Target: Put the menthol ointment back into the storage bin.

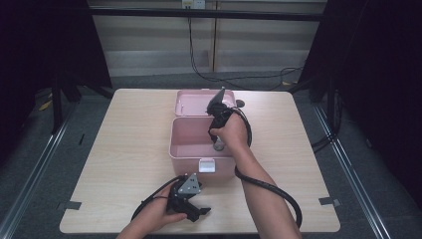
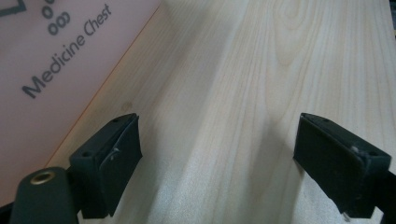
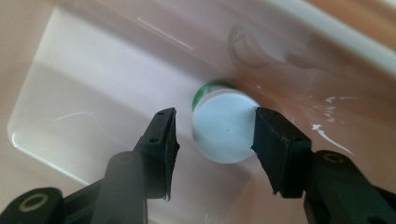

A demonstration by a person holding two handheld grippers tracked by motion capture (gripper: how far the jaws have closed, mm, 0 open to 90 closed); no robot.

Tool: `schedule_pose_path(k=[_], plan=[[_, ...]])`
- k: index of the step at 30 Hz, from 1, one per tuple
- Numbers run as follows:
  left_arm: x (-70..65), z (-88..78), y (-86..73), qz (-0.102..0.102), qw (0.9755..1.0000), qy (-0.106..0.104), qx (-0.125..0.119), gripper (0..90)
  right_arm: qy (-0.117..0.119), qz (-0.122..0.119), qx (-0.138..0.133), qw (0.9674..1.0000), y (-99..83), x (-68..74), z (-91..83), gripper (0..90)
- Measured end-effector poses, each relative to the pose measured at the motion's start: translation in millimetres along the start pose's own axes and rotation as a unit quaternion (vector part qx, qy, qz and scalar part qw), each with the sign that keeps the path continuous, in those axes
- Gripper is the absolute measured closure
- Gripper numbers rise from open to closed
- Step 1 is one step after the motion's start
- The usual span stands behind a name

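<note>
Centrally on the desk [image 1: 124,149]: one pink chest [image 1: 199,144], lid [image 1: 191,102] thrown back toward the far edge, white latch [image 1: 206,166] on the front wall facing the near edge. The front wall is printed "Medicine Chest", legible in the left gripper view [image 2: 65,65]. Inside, at the chest's right side: one bottle [image 3: 223,126] with a white cap and a green band below it, seen from above; its blurred edge makes it unclear whether it touches the wall. Right gripper [image 3: 212,135]: held down into the chest by the right hand [image 1: 233,132], jaws part open, one on each side of the cap, the right jaw at its rim, the left jaw apart from it; no firm hold visible. Left gripper [image 2: 219,154]: held by the left hand [image 1: 157,214] near the desk's near edge, just in front of the chest, jaws wide open over bare wood, holding nothing. Cable [image 1: 278,191] trails from the right gripper along the forearm.
</note>
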State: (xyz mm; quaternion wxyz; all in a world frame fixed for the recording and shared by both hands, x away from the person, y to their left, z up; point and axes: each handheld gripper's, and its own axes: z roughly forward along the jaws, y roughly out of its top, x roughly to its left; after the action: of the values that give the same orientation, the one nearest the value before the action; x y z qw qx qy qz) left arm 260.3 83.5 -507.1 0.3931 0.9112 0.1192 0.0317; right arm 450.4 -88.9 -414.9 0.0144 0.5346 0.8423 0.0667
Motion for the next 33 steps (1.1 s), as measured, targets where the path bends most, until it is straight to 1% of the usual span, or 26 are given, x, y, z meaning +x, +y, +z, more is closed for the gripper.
schedule_pose_path(k=[9,14,16,18,21,23,24,28,30,33], plan=[[0.0,0.0,0.0,0.000,1.0000,0.000,0.000,14.2,0.000,-0.003,0.003,1.0000,-1.0,-1.1,1.2,49.3],[0.0,0.0,0.0,0.000,1.0000,0.000,0.000,14.2,-0.004,-0.006,0.003,1.0000,-1.3,-1.4,-0.2,49.3],[-0.1,0.0,0.1,-0.001,1.0000,0.000,0.000,14.2,-0.004,-0.006,0.001,1.0000,-1.6,-1.1,-3.1,48.7],[0.0,0.0,0.0,0.000,1.0000,0.000,0.000,14.2,0.001,-0.008,0.004,1.0000,-2.2,-0.9,-6.3,47.8],[0.0,0.0,0.0,0.000,1.0000,0.000,0.000,14.2,0.001,-0.016,0.002,0.9999,-3.6,-0.1,-12.8,46.4],[0.0,0.0,0.0,0.000,1.0000,0.000,0.000,14.2,0.000,-0.016,0.001,0.9999,-4.2,0.0,-14.8,45.9],[0.0,0.0,0.0,0.000,1.0000,0.000,0.000,14.2,0.002,-0.018,-0.002,0.9998,-5.5,-0.1,-19.0,43.1],[0.1,0.2,0.0,0.000,1.0000,0.000,-0.001,14.2,0.008,-0.025,-0.001,0.9997,-8.5,0.2,-25.2,40.2],[0.0,0.0,0.0,0.000,1.0000,0.000,0.000,14.2,0.009,-0.032,-0.003,0.9995,-10.4,-0.1,-28.9,39.0],[0.0,0.1,0.0,0.000,1.0000,0.000,-0.001,14.2,0.010,-0.034,-0.010,0.9993,-13.0,-1.8,-34.2,36.2]])
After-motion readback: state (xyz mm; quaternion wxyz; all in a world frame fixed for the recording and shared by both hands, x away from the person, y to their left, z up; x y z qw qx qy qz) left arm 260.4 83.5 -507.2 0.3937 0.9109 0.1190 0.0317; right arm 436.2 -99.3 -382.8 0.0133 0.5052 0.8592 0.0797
